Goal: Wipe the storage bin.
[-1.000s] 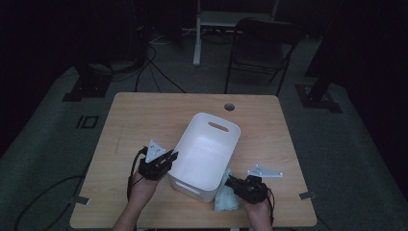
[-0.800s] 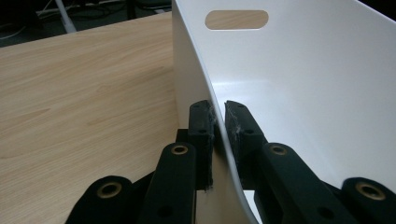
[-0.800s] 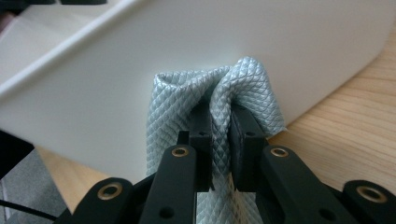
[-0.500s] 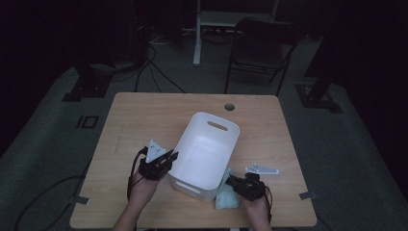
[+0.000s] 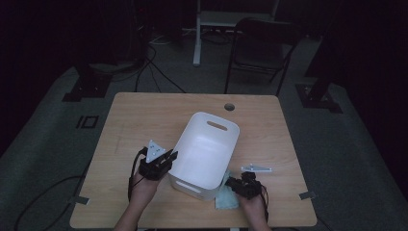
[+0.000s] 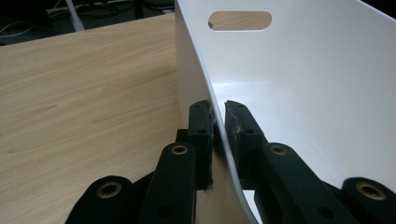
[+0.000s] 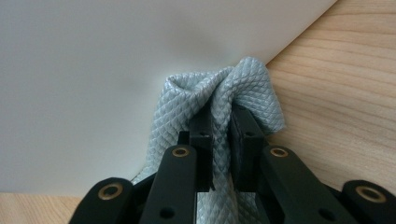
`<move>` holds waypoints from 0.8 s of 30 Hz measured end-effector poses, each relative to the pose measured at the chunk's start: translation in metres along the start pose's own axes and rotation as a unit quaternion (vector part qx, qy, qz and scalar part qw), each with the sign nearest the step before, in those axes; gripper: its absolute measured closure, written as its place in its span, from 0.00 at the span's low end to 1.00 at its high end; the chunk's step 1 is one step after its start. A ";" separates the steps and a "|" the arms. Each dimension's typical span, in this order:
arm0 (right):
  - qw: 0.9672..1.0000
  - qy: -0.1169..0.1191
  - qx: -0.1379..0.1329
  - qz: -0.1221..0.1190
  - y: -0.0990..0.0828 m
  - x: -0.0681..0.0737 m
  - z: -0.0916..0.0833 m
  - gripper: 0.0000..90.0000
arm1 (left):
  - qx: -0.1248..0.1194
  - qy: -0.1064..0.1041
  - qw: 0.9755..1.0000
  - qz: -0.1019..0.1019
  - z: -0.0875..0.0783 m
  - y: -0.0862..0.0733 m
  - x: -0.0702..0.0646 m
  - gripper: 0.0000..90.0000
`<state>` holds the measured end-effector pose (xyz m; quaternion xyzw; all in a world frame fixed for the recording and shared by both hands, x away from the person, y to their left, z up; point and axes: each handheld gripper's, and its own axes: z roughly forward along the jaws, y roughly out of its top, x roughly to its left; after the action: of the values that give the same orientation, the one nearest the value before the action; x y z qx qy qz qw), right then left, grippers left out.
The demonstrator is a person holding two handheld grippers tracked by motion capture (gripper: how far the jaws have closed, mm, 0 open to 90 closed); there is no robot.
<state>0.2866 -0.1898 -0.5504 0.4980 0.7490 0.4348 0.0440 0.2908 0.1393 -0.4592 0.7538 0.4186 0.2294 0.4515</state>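
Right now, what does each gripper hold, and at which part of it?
The left gripper clamps the white plastic tub by its side wall at the rim. The right gripper pinches a bunched fold of the light blue cloth beside the tub.

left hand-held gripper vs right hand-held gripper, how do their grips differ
The left hand-held gripper is shut on the thin, stiff side wall of the white tub, one jaw inside and one outside. The right hand-held gripper is shut on a bunched fold of pale blue cloth lying on the table against the tub's outer wall. Both have jaws nearly closed.
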 end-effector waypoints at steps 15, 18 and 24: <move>0.999 0.001 -0.050 0.003 0.024 -0.022 -0.039 0.90 | -0.025 -0.048 0.998 -0.021 -0.009 0.003 0.007 0.67; 0.998 -0.009 -0.056 0.010 0.027 -0.032 -0.044 0.90 | -0.023 -0.055 0.998 -0.027 -0.010 0.002 0.007 0.66; 0.998 -0.013 -0.059 0.020 0.027 -0.043 -0.049 0.90 | -0.013 -0.066 0.998 -0.021 -0.014 0.000 0.002 0.63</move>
<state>0.3024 -0.2498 -0.5167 0.5154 0.7112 0.4724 0.0742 0.2822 0.1480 -0.4526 0.7528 0.4005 0.1751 0.4922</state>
